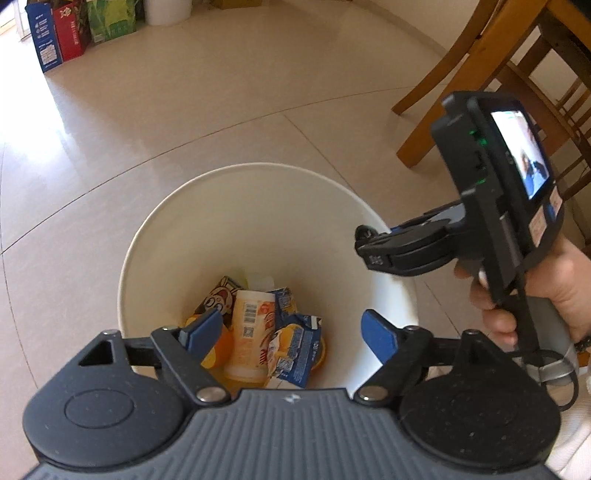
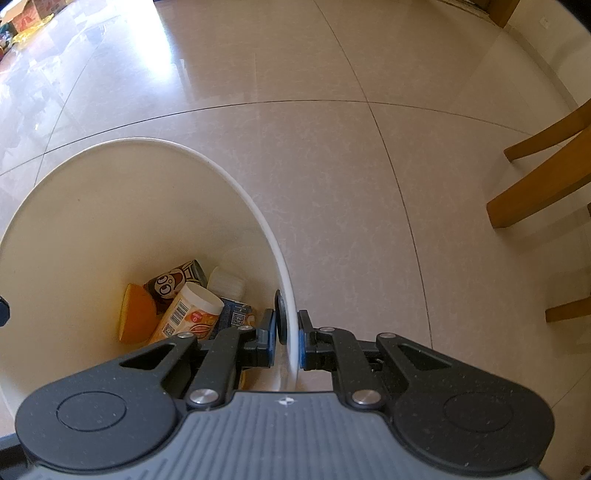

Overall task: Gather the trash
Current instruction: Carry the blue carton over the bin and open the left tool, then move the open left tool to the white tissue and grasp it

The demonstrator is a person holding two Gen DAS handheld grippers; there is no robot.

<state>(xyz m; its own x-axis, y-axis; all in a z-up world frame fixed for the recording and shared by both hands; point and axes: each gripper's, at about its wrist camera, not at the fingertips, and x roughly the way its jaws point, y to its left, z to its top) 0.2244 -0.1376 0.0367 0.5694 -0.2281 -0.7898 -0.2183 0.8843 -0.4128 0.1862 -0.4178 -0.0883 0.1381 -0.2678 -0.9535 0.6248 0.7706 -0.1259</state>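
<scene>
Your right gripper (image 2: 287, 341) pinches the white bin's rim (image 2: 291, 354) tight, so keep it steady while your wide-open, empty left gripper (image 1: 291, 332) clears the trash (image 1: 258, 332) lying inside.

— What stands near the wooden chair (image 1: 491, 66)?
— Pale floor tiles (image 1: 221, 110) run under its legs.
— And well apart from the chair?
— Blue, red and green cartons (image 1: 77, 33), upright, beside a white cylinder (image 1: 166, 11).

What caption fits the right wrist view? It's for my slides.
Right hand-held gripper clamps the white bin's rim; cartons and a cup lie inside.
</scene>
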